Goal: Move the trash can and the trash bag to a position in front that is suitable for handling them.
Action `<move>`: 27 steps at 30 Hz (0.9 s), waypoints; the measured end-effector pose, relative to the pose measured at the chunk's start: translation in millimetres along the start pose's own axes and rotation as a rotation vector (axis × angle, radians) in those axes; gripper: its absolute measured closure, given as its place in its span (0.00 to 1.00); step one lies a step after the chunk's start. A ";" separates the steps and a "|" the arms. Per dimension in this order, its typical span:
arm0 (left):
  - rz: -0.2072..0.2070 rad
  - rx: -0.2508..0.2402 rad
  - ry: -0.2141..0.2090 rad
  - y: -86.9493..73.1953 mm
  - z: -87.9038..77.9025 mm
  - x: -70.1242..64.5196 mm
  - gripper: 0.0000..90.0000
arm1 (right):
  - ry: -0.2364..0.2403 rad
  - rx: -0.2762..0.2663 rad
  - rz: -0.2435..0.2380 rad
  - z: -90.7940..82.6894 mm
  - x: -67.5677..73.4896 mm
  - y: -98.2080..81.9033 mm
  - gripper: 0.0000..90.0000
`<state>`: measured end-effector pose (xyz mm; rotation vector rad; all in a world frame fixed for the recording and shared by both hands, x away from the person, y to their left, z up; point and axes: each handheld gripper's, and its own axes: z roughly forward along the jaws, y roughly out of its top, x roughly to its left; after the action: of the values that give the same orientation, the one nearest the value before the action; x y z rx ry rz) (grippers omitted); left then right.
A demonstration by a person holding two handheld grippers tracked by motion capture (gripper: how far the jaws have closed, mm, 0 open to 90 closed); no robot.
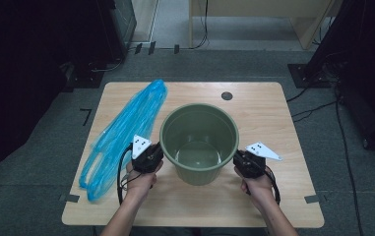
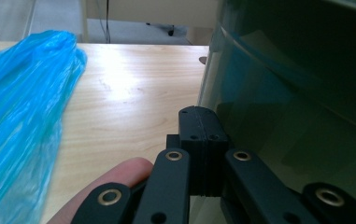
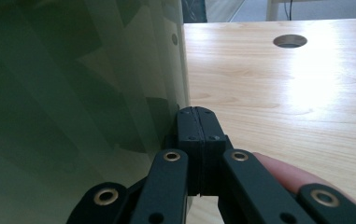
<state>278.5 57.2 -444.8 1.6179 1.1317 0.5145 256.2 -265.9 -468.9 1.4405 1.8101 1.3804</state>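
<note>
A green plastic bucket (image 1: 199, 140) stands upright in the middle of the wooden table (image 1: 264, 118), with nothing visible inside. A crumpled blue plastic bag (image 1: 121, 130) lies stretched out to its left. My left gripper (image 1: 156, 153) sits just beside the bucket's left wall, jaws pressed together with nothing between them (image 2: 199, 116); the bucket wall (image 2: 297, 93) fills the right of the left gripper view and the blue bag (image 2: 21, 116) lies at its left. My right gripper (image 1: 238, 158) sits at the bucket's right wall (image 3: 73, 93), jaws likewise shut on nothing (image 3: 196, 116).
A round cable hole (image 1: 227, 96) is in the table at the back right of the bucket. Bare tabletop lies to the right of the bucket and along the front edge. Dark equipment and cables sit on the floor around the table.
</note>
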 end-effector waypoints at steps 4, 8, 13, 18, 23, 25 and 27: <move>-0.013 -0.007 -0.001 -7.1 -15.4 0.7 1.00 | 0.006 0.017 -0.012 -3.4 8.5 -1.7 1.00; 0.072 -0.056 0.049 -15.7 -28.1 4.6 0.90 | 0.011 0.025 -0.039 -8.8 13.7 -4.6 0.85; 0.029 -0.056 0.113 -19.0 -37.0 31.5 0.62 | -0.084 0.020 -0.106 -25.2 -1.1 -5.7 0.56; -0.011 -0.020 0.186 -17.7 -39.2 52.7 0.25 | -0.215 0.050 -0.050 -36.5 -37.5 -14.4 0.33; -0.024 -0.010 0.277 -15.6 -41.3 70.7 0.16 | -0.263 0.082 0.014 -44.0 -66.5 -20.6 0.22; -0.013 0.008 0.301 -13.9 -41.1 80.4 0.11 | -0.276 0.108 0.032 -45.5 -76.4 -23.8 0.15; -0.003 0.023 0.318 -12.4 -40.3 90.2 0.09 | -0.321 0.125 0.042 -46.6 -84.5 -27.4 0.11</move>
<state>283.3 155.5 -460.0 1.5895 1.3772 0.7787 236.0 -360.8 -493.9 1.6646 1.6883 0.9996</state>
